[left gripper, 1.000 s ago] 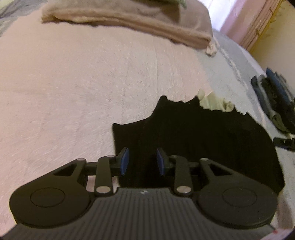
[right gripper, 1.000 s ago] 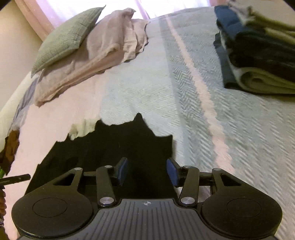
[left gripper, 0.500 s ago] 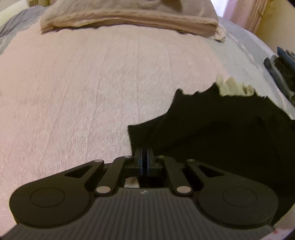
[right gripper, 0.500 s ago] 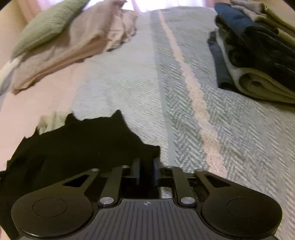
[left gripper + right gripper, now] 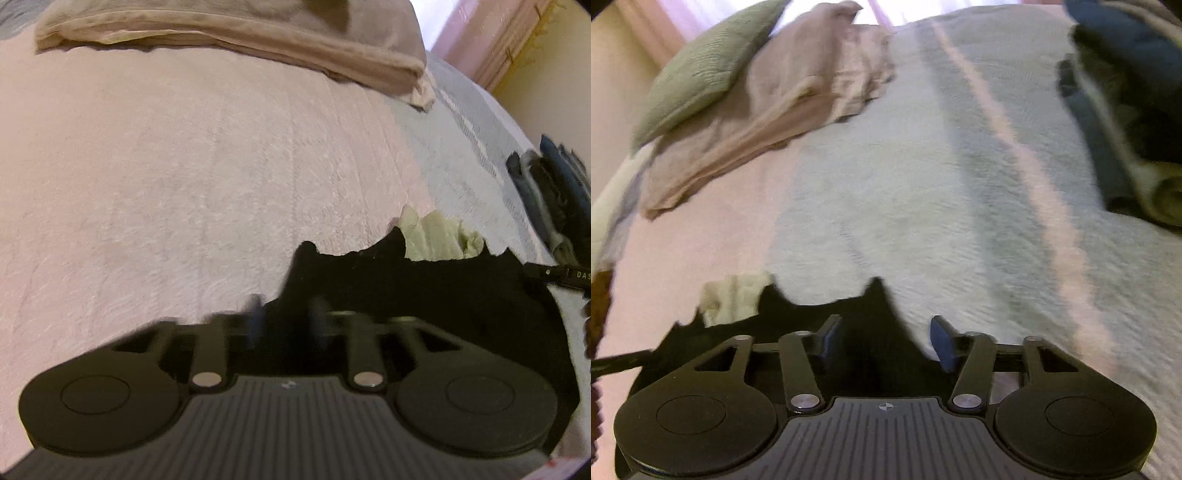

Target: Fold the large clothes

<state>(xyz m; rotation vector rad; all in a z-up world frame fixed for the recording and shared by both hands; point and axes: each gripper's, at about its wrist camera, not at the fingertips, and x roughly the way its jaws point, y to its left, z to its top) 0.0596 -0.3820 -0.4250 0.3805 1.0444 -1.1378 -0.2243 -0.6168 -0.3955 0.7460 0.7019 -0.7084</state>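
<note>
A black garment (image 5: 424,291) lies flat on the bed, with a pale green cloth (image 5: 432,236) peeking out from under its far edge. My left gripper (image 5: 286,317) hovers over its left corner with blurred jaws standing apart; black cloth lies between them, unpressed. In the right wrist view the same black garment (image 5: 871,299) and pale green cloth (image 5: 731,295) show. My right gripper (image 5: 885,334) stands open over the right corner, its right finger (image 5: 940,339) above the blanket. A black bar of the right gripper (image 5: 557,275) shows at the left wrist view's right edge.
The bed has a pink cover (image 5: 147,184) and a grey striped blanket (image 5: 923,184). Beige folded bedding (image 5: 258,37) and a green cushion (image 5: 713,62) lie at the far end. A stack of folded clothes (image 5: 1126,110) sits on the right.
Both grippers stood open a second ago, were shut on the garment's corners half a second ago, and now stand open again. The views have shifted a little over the bed.
</note>
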